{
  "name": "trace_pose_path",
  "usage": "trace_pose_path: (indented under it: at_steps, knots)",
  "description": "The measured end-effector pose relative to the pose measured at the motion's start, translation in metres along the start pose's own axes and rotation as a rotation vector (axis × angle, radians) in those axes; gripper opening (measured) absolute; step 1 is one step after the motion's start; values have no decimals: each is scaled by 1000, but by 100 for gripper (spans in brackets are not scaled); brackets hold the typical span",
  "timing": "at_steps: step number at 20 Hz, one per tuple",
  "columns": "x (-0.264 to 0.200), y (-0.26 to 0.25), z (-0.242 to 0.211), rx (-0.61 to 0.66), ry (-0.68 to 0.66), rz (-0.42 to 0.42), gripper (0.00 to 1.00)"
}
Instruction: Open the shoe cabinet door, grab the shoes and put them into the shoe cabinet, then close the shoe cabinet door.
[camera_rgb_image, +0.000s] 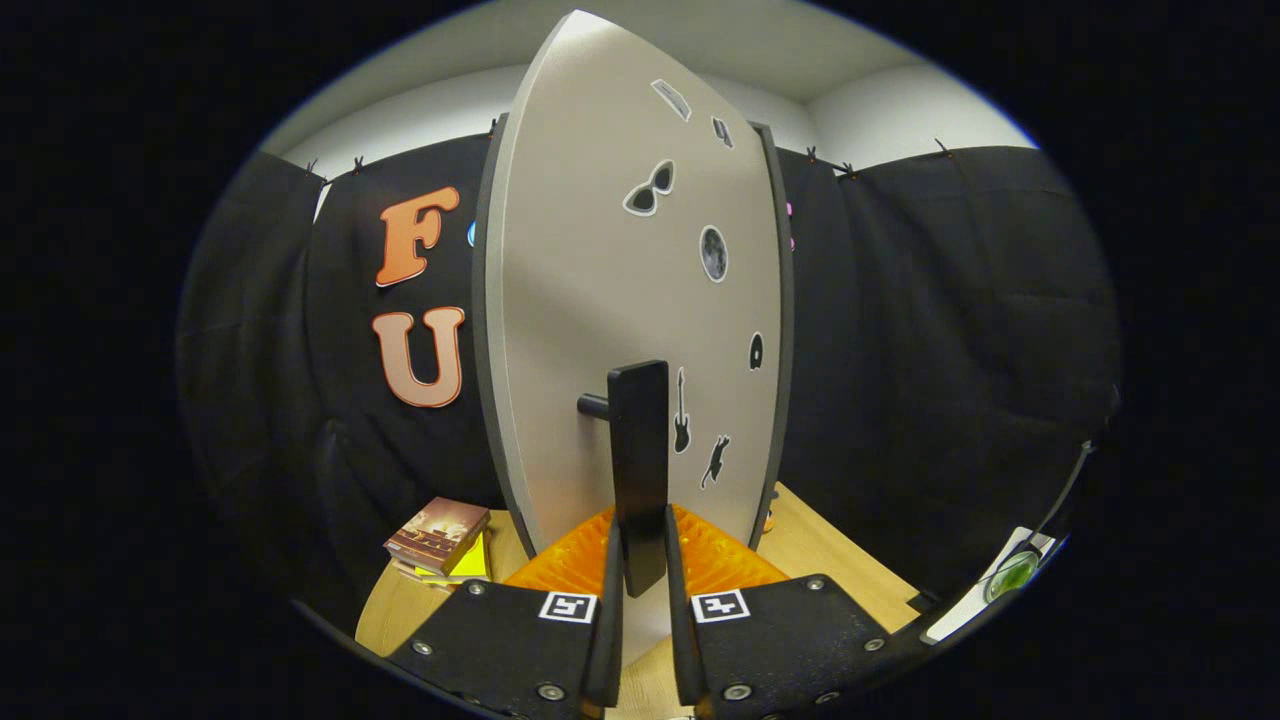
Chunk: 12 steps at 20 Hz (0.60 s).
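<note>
One gripper (640, 560) in frame, its two fingers (610, 600) drawn in narrow around the lower end of the black handle (638, 470) on the shoe cabinet door (600, 300). Both fingers look pressed against the handle's sides; the grip is closed on it.

The handle is a flat upright bar, long axis vertical, standing off the door on a short dark peg (592, 405) that points out to the left of the bar.

The door is a pale grey panel with a dark rim, standing tall and edge-tilted just beyond the handle, its long axis vertical. Its face carries small stickers: sunglasses (650, 188) up high, a round moon (713, 253) below that, a guitar (681, 410) and a leaping cat (715, 460) just right of the handle, a small dark shape (756, 350) near the door's right edge.

Behind the door's rim, a dark cabinet edge (785, 330) shows on the right.

Other things, placed from the door:
- Left of its foot, a small stack of books (438, 540) with a yellow one under the top one, lying on the wooden tabletop (830, 560).
- At its foot, just behind the fingers, an orange ribbed surface (720, 560); what it belongs to I cannot tell.
- Far right of it, a white card with a green disc (1012, 572) at the table's edge.
</note>
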<state>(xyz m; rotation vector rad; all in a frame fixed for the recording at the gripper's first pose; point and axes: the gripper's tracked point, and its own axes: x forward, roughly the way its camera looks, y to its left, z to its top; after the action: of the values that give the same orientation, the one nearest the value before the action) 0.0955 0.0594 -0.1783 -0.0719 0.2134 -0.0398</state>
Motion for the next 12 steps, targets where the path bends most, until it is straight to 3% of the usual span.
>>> trace_pose_path:
  at_steps: [6, 12]
  knots:
    - [-4, -27, -2, -20, -5, -94, 12]
    - [-5, -40, 0, -20, -28, -109, 10]
